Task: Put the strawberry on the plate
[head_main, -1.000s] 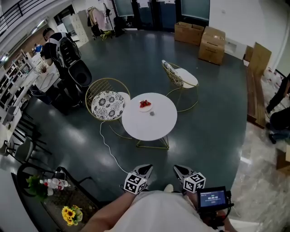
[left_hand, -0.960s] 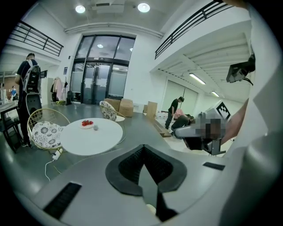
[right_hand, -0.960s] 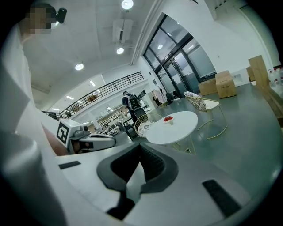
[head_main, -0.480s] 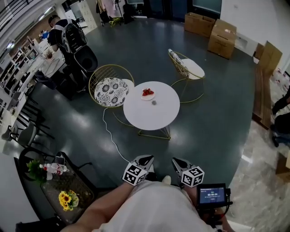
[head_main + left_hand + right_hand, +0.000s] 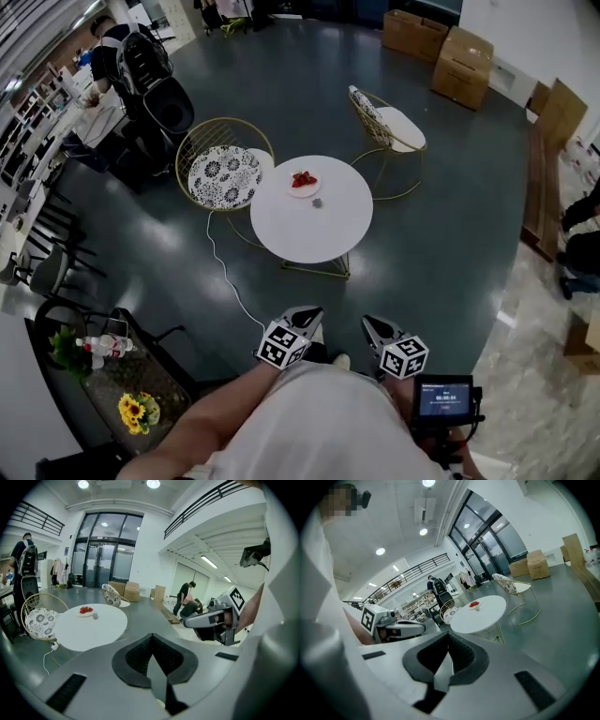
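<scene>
Strawberries [image 5: 303, 178], a small red cluster too distant to count, lay on a little pale round plate [image 5: 294, 188] near the far edge of the smooth white round bench [image 5: 314, 230]. A tiny grey object [image 5: 318, 202] just beside the plate could not be identified. The left hand-held gripper [image 5: 307, 314] and the right hand-held gripper [image 5: 372, 323], both with ribbed black pads, were closed on nothing, well apart from the bench.
</scene>
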Demonstrator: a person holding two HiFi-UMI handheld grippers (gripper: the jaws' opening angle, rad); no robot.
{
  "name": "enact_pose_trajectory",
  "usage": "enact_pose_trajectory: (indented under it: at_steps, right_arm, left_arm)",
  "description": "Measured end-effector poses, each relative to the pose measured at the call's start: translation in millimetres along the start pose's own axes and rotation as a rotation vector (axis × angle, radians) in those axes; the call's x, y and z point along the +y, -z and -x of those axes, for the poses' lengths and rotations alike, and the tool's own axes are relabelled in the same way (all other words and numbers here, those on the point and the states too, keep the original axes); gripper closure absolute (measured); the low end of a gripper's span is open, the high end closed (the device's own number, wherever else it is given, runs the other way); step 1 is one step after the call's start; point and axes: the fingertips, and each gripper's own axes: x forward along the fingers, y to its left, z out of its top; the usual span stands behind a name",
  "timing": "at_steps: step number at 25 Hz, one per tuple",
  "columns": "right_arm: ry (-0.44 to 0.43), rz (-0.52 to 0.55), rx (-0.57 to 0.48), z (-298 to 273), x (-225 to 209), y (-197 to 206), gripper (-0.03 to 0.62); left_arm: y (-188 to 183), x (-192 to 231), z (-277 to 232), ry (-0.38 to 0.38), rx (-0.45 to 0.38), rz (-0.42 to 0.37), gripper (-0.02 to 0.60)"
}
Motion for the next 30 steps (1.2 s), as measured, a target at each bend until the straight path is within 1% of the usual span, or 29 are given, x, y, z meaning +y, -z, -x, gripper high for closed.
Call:
enact_pose_trajectory:
  at_steps: [4, 12, 18, 20, 24, 30]
  right_arm:
    - [0.020, 0.000, 0.017, -14, -15, -12, 0.586]
    - [0.032, 0.010, 0.035, -63, -32, -44, 0.586]
    - [0.041, 0.027, 0.044, -103, -39, -71, 0.586]
    - [0.051, 0.036, 0.051, -114, -41, -77, 0.586]
    - [0.081, 0.055, 0.061, -137, -45, -92, 0.586]
    - [0.112, 0.072, 0.062, -164, -52, -110, 0.586]
  left_arm:
    - [-10, 16, -15, 0.020, 0.001, 0.002, 0.575]
    - [-29, 77, -32, 0.009, -0.005, 0.022, 0.575]
    - [-52, 117, -35, -0.001, -0.046, 0.020, 0.575]
    - [-52, 130, -32, -0.012, -0.055, 0.034, 0.575]
    - [-43, 158, -25, -0.031, -0.045, 0.051, 0.574]
    - [-50, 193, -18, -0.056, -0.068, 0.045, 0.575]
